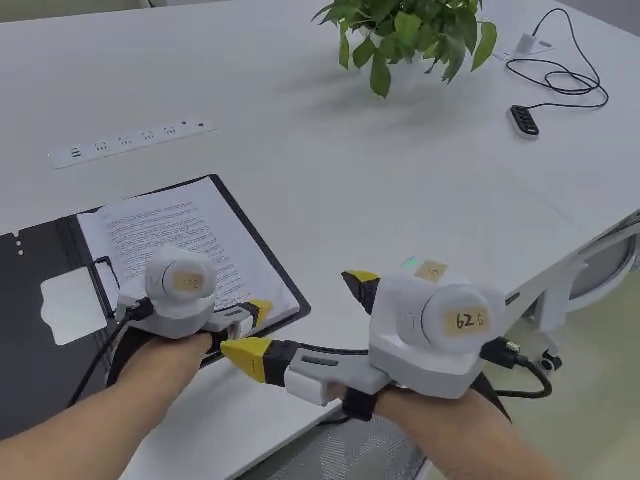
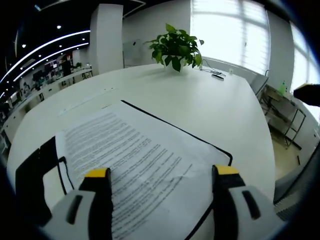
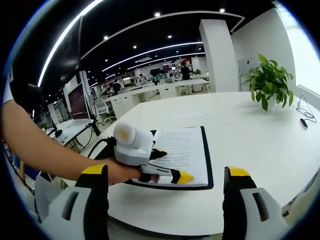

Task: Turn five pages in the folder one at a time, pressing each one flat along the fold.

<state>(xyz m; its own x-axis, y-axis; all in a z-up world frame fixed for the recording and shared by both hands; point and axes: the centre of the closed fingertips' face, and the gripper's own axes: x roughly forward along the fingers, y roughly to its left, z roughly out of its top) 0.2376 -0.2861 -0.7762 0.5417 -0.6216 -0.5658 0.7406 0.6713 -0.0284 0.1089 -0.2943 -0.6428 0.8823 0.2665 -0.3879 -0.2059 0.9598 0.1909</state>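
Your left gripper (image 2: 162,172) holds its fingers open over the page (image 1: 170,225) of the open folder (image 1: 35,330) at the near edge of the desk (image 1: 380,190) — your right gripper (image 3: 166,171), fingers also spread, hovers just beside it.

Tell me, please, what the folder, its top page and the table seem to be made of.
Folder: probably plastic or coated board, black and matte, with a thin stiff edge.
Page: paper, white and matte, carrying printed lines.
Table: perhaps laminate or painted board, white, smooth, with a soft sheen from window light.
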